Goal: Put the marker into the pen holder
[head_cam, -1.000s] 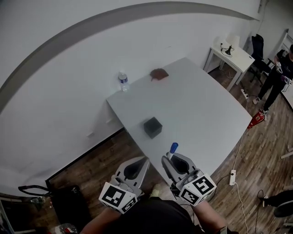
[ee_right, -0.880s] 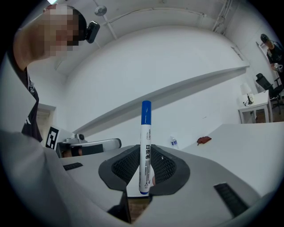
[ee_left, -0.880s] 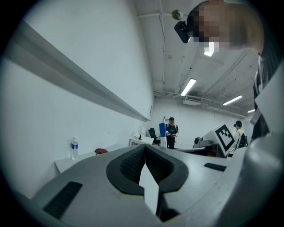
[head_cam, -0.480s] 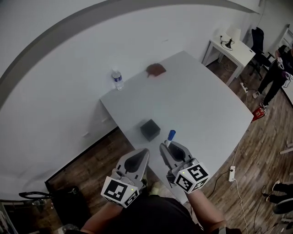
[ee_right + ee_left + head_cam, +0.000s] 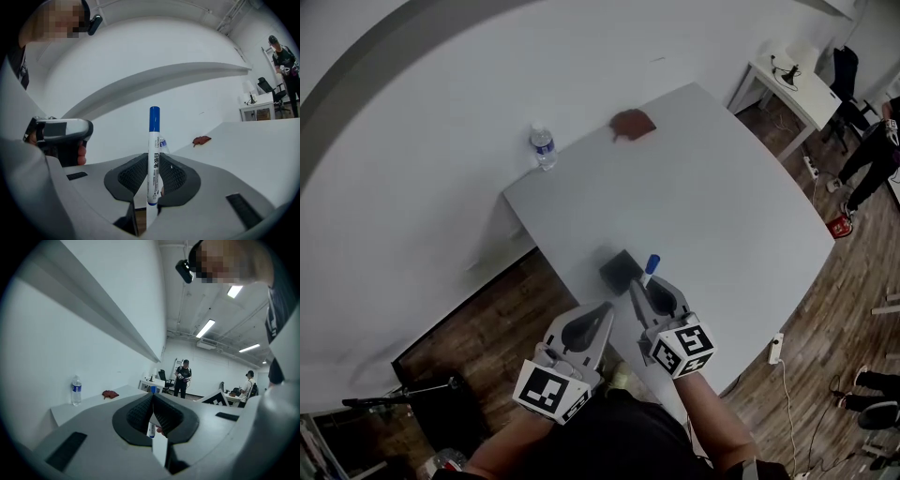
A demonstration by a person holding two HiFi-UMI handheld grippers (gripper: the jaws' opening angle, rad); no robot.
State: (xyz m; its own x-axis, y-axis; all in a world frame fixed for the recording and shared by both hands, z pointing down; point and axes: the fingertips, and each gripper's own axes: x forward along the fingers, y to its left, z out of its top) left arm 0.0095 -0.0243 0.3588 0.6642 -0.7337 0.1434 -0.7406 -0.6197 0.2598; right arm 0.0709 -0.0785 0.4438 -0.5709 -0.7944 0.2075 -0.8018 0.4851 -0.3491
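Note:
A white marker with a blue cap stands upright between the pads of my right gripper, which is shut on its lower barrel. In the head view the marker's cap sits just right of the black cube-shaped pen holder, with the right gripper at the table's near edge. My left gripper hangs just short of that edge, below and left of the holder, its jaws together and empty. In the left gripper view the tips meet. Neither gripper view shows the holder.
On the white table, a water bottle stands at the far left corner and a red-brown cloth lies by the far edge. A small white desk, a person and a power strip are at the right.
My right gripper has carried the marker forward, from the table's near edge to right beside the pen holder. The left gripper has moved forward alongside it.

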